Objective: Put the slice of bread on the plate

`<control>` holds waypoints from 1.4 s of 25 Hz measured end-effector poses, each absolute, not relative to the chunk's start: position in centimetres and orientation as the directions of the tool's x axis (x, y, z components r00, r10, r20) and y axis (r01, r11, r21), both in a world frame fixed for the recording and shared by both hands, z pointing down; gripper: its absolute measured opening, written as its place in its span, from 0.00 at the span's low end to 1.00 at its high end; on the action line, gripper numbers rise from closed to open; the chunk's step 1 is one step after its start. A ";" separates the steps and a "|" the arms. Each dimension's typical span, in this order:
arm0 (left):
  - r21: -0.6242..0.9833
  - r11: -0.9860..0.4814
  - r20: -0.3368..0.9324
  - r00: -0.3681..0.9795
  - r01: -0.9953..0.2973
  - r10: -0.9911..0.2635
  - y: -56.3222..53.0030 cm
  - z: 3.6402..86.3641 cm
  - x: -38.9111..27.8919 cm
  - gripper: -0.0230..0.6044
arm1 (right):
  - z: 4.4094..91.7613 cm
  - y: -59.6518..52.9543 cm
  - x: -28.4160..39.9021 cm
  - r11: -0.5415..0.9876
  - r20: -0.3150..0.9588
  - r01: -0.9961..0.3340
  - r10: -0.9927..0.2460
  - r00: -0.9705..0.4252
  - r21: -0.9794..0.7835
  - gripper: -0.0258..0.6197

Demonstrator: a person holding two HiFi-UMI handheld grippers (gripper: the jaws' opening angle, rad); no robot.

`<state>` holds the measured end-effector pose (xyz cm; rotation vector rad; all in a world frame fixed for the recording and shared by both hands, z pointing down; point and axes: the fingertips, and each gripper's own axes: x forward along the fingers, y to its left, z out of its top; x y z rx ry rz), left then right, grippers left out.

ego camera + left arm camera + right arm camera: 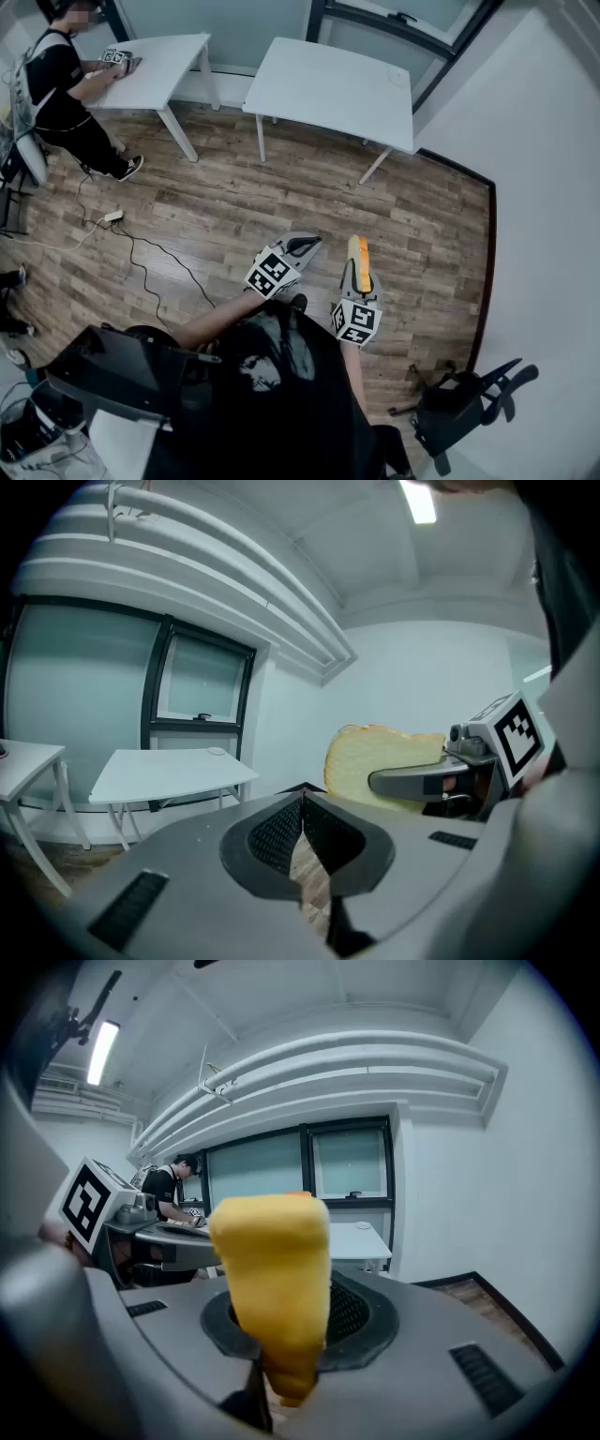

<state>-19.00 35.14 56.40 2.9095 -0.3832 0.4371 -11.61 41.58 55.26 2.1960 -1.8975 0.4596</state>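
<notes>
A yellow slice of bread (357, 251) stands on edge between the jaws of my right gripper (359, 270), which is shut on it. In the right gripper view the bread (272, 1269) fills the middle, pinched at its lower end by that gripper (281, 1335). My left gripper (307, 247) is held just left of it with its jaws together and nothing in them. The left gripper view shows the left gripper (302, 832) with its pads meeting, and the bread (380, 757) in the right gripper (422, 780) beside it. A small white round thing (400, 79), maybe the plate, lies on the white table (328, 89) ahead.
Wooden floor lies between me and the table. A second white table (155, 66) stands at the far left with a person (56, 84) working at it. A cable and power strip (112, 216) lie on the floor. A dark chair (459, 403) is at lower right.
</notes>
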 end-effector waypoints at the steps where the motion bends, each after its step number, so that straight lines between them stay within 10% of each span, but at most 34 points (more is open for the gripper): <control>1: 0.133 -0.951 0.307 0.924 -0.279 -0.228 35.0 56.4 -19.1 0.03 | 55.4 41.5 -11.7 -0.151 0.359 -0.987 -0.925 0.125 -0.046 0.18; 35: 0.231 -0.950 0.366 0.924 -0.209 -0.114 28.2 60.4 -16.4 0.03 | 59.4 31.9 -12.5 -0.037 0.440 -0.988 -0.898 -0.033 -0.149 0.18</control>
